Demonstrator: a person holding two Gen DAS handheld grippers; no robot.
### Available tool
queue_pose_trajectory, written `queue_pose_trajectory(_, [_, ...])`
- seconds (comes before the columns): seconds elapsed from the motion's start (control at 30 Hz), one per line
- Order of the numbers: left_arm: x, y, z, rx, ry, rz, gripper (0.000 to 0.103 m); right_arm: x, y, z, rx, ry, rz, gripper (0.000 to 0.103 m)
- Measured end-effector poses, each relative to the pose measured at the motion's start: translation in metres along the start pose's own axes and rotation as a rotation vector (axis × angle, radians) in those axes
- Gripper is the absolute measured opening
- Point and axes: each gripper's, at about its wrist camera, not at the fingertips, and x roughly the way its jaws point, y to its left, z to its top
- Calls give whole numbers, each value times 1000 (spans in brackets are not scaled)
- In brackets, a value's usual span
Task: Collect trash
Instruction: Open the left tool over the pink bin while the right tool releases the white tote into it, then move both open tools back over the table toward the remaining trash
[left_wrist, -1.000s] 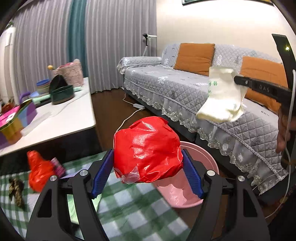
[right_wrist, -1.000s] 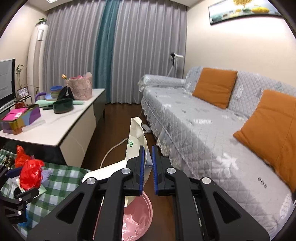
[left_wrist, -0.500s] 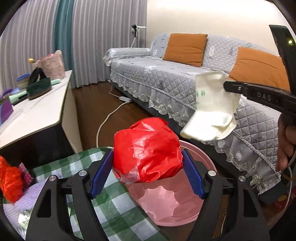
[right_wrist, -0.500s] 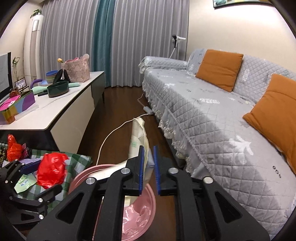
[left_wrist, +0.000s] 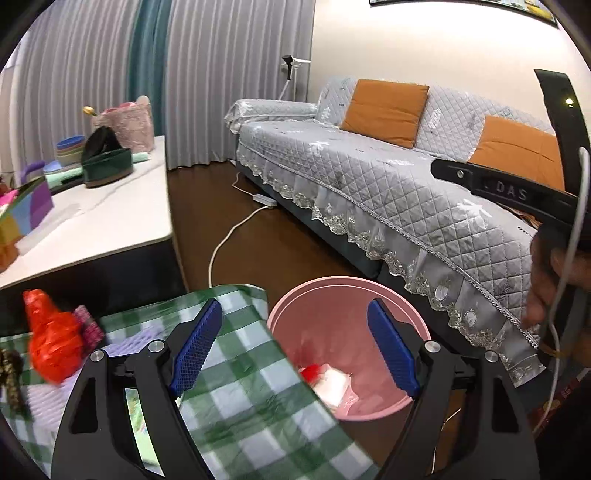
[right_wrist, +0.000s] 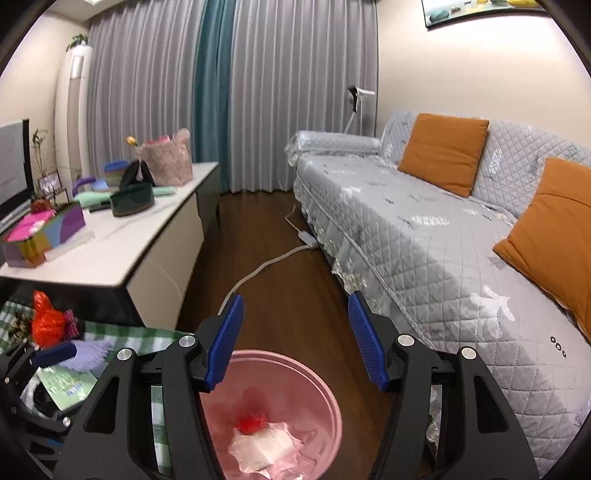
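Observation:
A pink trash bin (left_wrist: 399, 295) stands on the floor beside the green checked cloth (left_wrist: 255, 391); it also shows in the right wrist view (right_wrist: 325, 391). Inside lie a red plastic wad (right_wrist: 252, 421) and a white bag (right_wrist: 264, 448). My left gripper (left_wrist: 293, 349) is open and empty above the bin's near rim. My right gripper (right_wrist: 295, 341) is open and empty above the bin. A second red plastic bag (left_wrist: 51, 345) lies on the cloth at the left, with a dark dried scrap (left_wrist: 9, 376) beside it.
A grey quilted sofa (left_wrist: 388, 184) with orange cushions runs along the right. A white low table (left_wrist: 92, 221) with boxes and bowls stands at the left. A white power cable (left_wrist: 229, 236) crosses the wooden floor. Lilac and green packets (right_wrist: 70, 380) lie on the cloth.
Both grippers opened. The red wad left my left gripper and the white bag left my right gripper; both now lie in the pink bin.

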Motion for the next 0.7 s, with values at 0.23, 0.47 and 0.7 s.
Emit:
queue_pose_trajectory(0.23, [-61,6,-4,35,-42,33,74,-37,16,2,5,-59,15,59])
queue_pose_trajectory(0.47, [-109,26,-22,37,-48,54,61,-68,34,-31,67,-22,31,62])
queue_pose_trajectory(0.7, [-145,65,-52,-18,-19,89,45,-89,60,-71,62,29,79,63])
